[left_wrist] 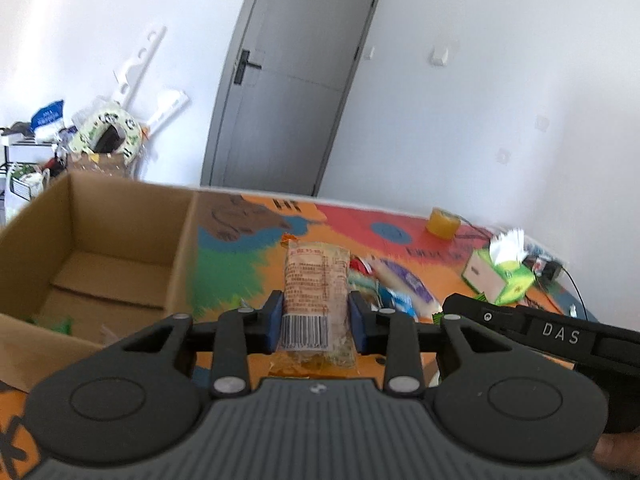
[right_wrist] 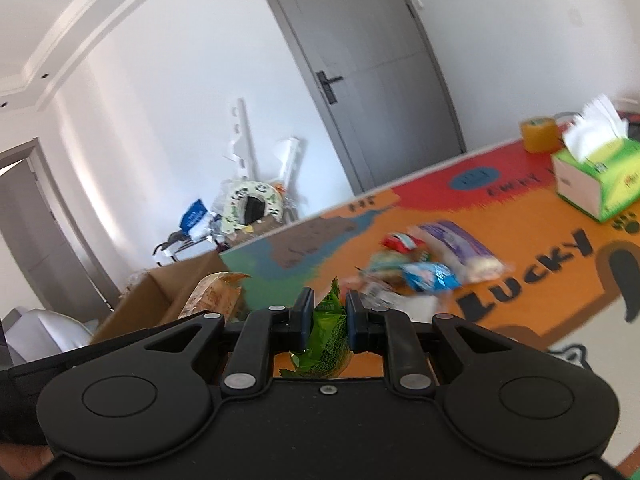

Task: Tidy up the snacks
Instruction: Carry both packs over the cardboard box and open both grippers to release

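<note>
My left gripper point(left_wrist: 316, 316) is shut on an orange-brown snack packet point(left_wrist: 316, 280) with a barcode, held above the table just right of an open cardboard box point(left_wrist: 100, 240). The same packet shows at the left of the right wrist view point(right_wrist: 212, 296), by the box point(right_wrist: 160, 300). My right gripper point(right_wrist: 326, 316) is shut on a green snack packet point(right_wrist: 326, 332). A pile of snacks, among them a purple packet point(right_wrist: 456, 244), a blue one point(right_wrist: 430, 276) and a red one point(right_wrist: 396, 240), lies on the colourful table mat point(right_wrist: 520, 224); the pile also shows in the left wrist view point(left_wrist: 392, 284).
A green tissue box point(right_wrist: 596, 180) and a roll of amber tape point(right_wrist: 540, 134) stand at the table's far right; both show in the left wrist view, the box point(left_wrist: 496, 276) and the tape point(left_wrist: 442, 222). Clutter point(left_wrist: 80, 136) lies beyond the box. A grey door point(left_wrist: 296, 80) is behind.
</note>
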Demonstrator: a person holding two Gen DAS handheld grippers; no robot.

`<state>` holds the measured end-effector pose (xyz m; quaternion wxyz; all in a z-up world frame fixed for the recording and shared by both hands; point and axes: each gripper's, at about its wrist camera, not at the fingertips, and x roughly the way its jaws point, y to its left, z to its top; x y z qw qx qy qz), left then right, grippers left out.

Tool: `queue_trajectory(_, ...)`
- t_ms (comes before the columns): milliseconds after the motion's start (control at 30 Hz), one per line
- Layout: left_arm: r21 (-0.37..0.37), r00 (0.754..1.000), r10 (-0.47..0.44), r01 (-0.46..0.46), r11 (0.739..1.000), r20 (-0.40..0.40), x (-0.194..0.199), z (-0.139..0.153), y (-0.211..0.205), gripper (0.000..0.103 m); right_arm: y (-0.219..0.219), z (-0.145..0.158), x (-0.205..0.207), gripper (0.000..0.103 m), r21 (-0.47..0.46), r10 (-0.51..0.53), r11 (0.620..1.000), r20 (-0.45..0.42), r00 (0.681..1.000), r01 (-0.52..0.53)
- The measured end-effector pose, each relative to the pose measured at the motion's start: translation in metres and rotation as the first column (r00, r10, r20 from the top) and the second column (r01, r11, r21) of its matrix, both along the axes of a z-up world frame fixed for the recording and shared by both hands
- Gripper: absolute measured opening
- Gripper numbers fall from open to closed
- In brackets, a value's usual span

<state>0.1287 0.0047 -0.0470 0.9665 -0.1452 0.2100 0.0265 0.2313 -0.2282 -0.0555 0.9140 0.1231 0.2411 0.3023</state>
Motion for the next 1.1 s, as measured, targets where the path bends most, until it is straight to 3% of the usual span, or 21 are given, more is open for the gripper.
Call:
queue_trajectory(433,-0.003,0.995,0.080,-0.080,0.997,0.065,-0.022,0.024,0.033,0.033,0.047,0.032,-0.010,0.018,0.006,0.085,0.996,0.070,0.994,-0.086)
queue_trajectory(1100,-0.064,0.977,0.208,-0.206,0.977,0.036,-0.029,0.009,0.100,0.033,0.119,0.040,-0.013,0.018,-0.031,0.195,0.981,0.077,0.978,-0.193)
